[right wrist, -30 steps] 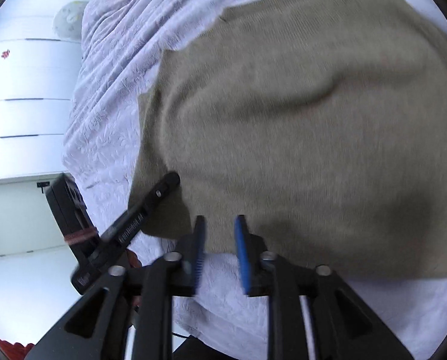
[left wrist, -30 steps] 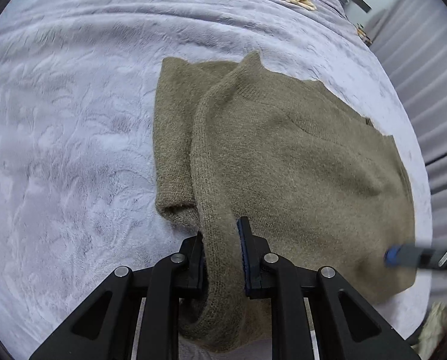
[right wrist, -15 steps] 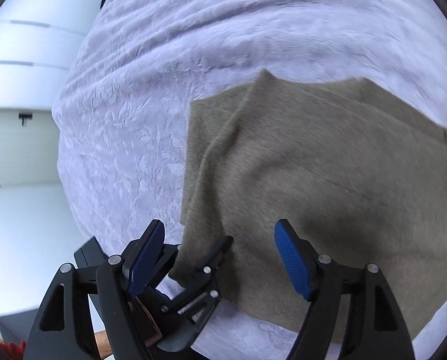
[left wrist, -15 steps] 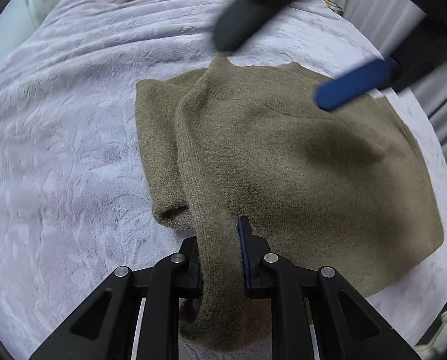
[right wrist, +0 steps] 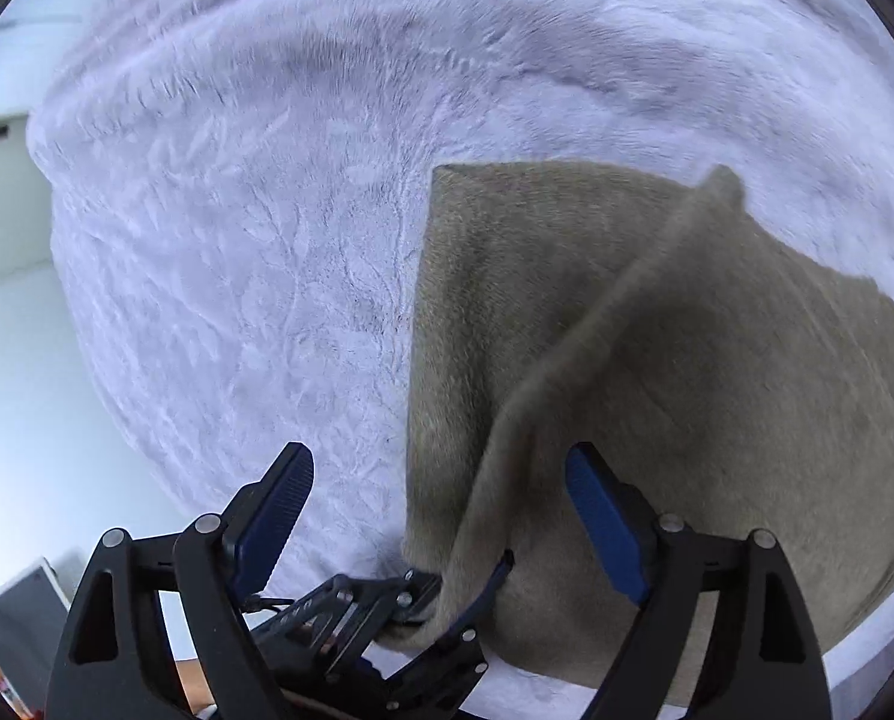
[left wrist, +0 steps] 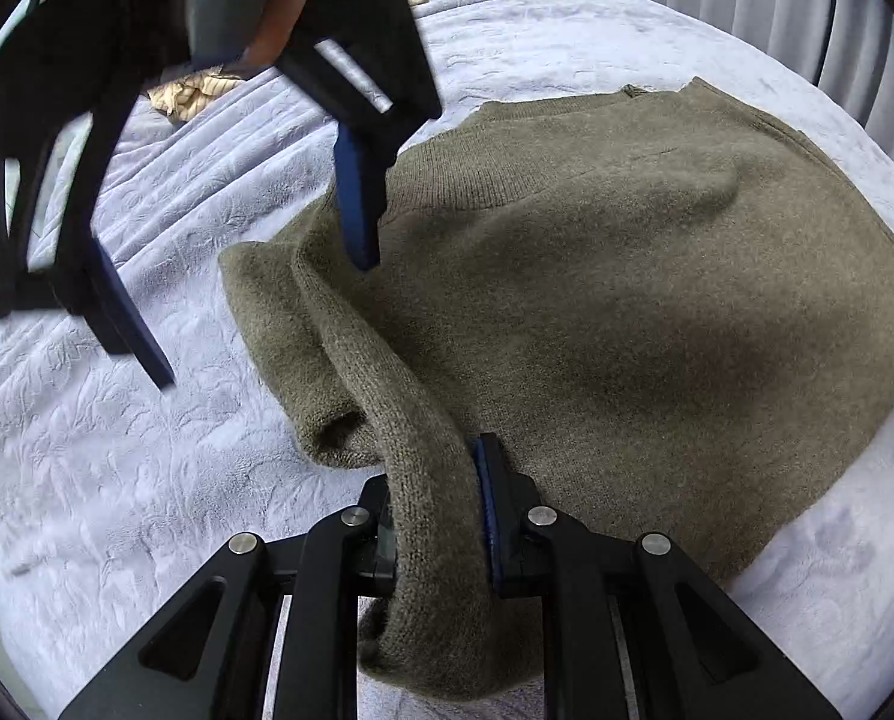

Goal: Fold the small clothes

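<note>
An olive-brown knit sweater lies partly folded on a lavender bedspread. My left gripper is shut on a raised fold of the sweater near its cuff end, and the fabric arches up from the bed into the jaws. My right gripper hovers above the sweater's far-left corner, its jaws wide and opening, with nothing pressed between the pads. In the right wrist view the right gripper straddles the edge of the sweater, with the left gripper just below, clamped on the fold.
A person's hand holds the right gripper. A cream knitted heap lies at the far end of the bed, and white pleated curtains hang beyond. The bed's edge and pale floor show at left.
The right gripper swept across the sweater from its right side to the left corner and its jaws widened. The left gripper kept its hold on the fold and rolled slightly.
</note>
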`<state>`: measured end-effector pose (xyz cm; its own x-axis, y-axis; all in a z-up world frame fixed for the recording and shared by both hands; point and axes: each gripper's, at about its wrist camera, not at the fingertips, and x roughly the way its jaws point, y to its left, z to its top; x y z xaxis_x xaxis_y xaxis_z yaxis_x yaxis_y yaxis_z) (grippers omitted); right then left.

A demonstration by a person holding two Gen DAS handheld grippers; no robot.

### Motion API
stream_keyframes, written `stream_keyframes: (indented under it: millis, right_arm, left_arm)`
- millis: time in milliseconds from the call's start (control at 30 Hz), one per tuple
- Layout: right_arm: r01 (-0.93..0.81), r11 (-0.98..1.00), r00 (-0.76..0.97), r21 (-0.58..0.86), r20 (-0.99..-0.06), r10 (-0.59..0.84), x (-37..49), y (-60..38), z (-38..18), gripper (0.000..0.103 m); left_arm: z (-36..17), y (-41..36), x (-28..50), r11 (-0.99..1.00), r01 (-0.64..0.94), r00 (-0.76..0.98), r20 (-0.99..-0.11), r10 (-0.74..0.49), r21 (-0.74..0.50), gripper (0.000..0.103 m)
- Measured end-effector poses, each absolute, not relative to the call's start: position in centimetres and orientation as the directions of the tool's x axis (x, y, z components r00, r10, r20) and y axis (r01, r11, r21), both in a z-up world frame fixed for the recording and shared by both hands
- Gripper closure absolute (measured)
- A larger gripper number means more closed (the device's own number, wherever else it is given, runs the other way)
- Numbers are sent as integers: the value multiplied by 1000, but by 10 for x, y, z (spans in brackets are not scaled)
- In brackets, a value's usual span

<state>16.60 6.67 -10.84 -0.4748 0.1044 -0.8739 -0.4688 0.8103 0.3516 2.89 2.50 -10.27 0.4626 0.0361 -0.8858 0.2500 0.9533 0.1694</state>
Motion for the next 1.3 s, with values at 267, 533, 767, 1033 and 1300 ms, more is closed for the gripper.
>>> stream_keyframes:
  millis: [267, 533, 767, 1033, 1300]
  right_arm:
    - [-648, 738, -447, 189, -879, -167, 151, 92, -144, 88]
    - [-500, 764, -417, 407, -887, 199, 167, 17, -76, 89]
    - [-359, 747, -281, 559, -828, 485, 181, -100, -9, 89]
    - [-223, 730, -40, 646, -754, 656, 169, -266, 29, 89]
    - [23, 726, 95, 687, -724, 683, 128, -414, -44, 89]
  left_arm:
    - [-105, 18, 25, 948, 256, 461, -886, 51, 188, 84]
    - [-61, -3, 25, 939, 286, 537, -844, 9, 192, 84]
    - [-3, -61, 34, 913, 383, 596, -792, -130, 139, 84]
    - [18, -173, 38, 821, 552, 589, -766, -259, 147, 84]
    - [-52, -271, 30, 700, 701, 430, -862, -268, 132, 84]
